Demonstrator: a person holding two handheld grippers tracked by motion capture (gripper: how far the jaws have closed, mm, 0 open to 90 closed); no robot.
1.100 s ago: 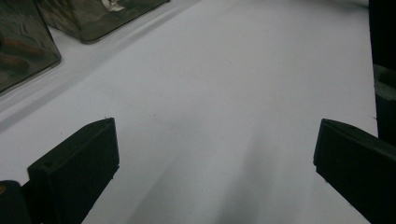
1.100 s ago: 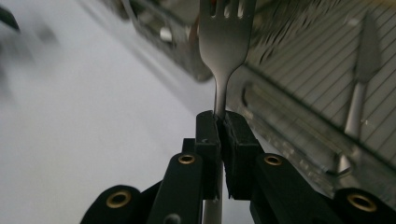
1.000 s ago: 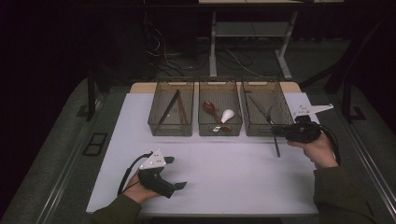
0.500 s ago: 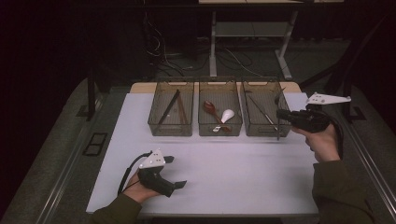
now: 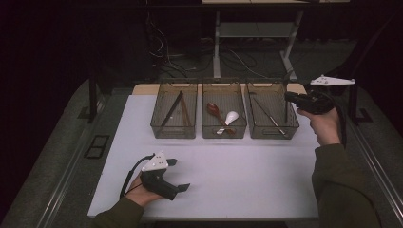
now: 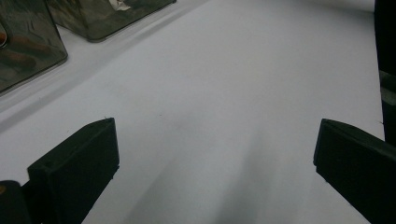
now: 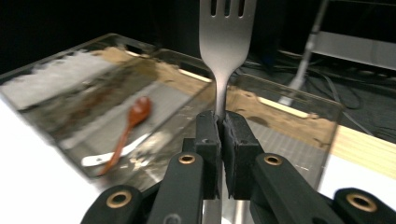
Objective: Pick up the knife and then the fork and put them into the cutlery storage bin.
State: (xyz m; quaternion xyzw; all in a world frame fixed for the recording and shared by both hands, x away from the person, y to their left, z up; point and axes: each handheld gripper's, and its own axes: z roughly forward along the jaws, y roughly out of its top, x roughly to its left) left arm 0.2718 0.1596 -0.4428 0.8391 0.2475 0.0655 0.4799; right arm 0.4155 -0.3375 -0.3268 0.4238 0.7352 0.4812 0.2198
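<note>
so the setup is a white table top [image 5: 228, 171] with a strip of bare wood along its far edge, grey floor either side, and the room behind is pretty much black apart from a metal stand [image 5: 256, 42] and a tangle of cables; three see-through bins sit in a row at the far side: left bin [image 5: 174, 124] with dark sticks in it, middle bin [image 5: 223, 128] with a brown spoon [image 5: 213, 109] and a white spoon [image 5: 231, 117], right bin [image 5: 273, 127] with a long metal utensil lying in it

right gripper [image 7: 220, 122] is up in the air over the right bin's far right corner, jaws pinched tight on the neck of a metal fork [image 7: 226, 44]; in the right gripper view the fork's long axis runs in line with the jaws, tines pointing away from the gripper, handle end hidden down between the jaws

left gripper [image 5: 180, 175] is low at the near left of the table in the person's hand, jaws spread wide, just bare white table between them
</note>
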